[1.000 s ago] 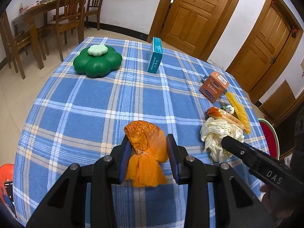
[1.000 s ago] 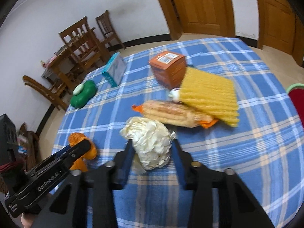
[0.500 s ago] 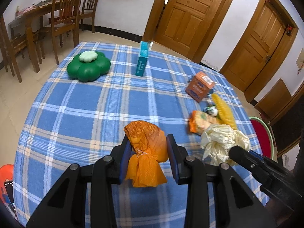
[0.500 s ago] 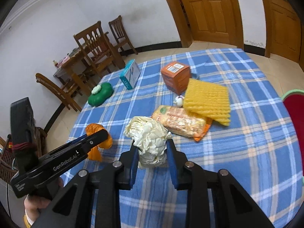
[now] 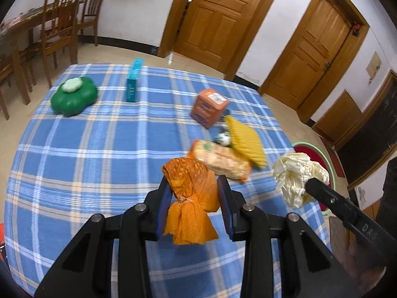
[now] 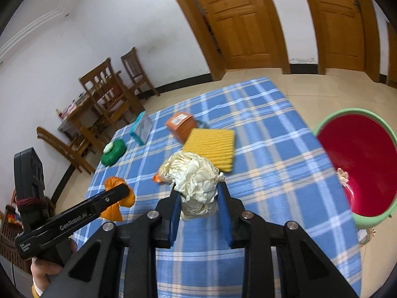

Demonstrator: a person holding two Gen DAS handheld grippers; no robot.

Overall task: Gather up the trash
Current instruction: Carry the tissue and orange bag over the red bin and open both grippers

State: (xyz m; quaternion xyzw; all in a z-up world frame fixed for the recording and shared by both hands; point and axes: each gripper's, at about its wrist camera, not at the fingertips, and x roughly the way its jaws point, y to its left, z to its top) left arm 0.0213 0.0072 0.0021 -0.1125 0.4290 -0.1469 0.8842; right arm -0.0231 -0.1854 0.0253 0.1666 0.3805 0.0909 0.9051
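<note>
My left gripper is shut on a crumpled orange mesh bag and holds it above the blue plaid table. My right gripper is shut on a crumpled white paper wad, lifted above the table. The white wad also shows in the left wrist view, near the table's right edge. The orange bag also shows in the right wrist view. A red bin with a green rim stands beside the table on the right; it also shows in the left wrist view.
On the table lie a snack packet, a yellow ridged mat, an orange box, a teal box and a green flower-shaped container. Wooden chairs and doors stand beyond.
Both grippers have risen and swung right with their loads. The white wad now hangs near the table's right edge, and the red bin has come into view.
</note>
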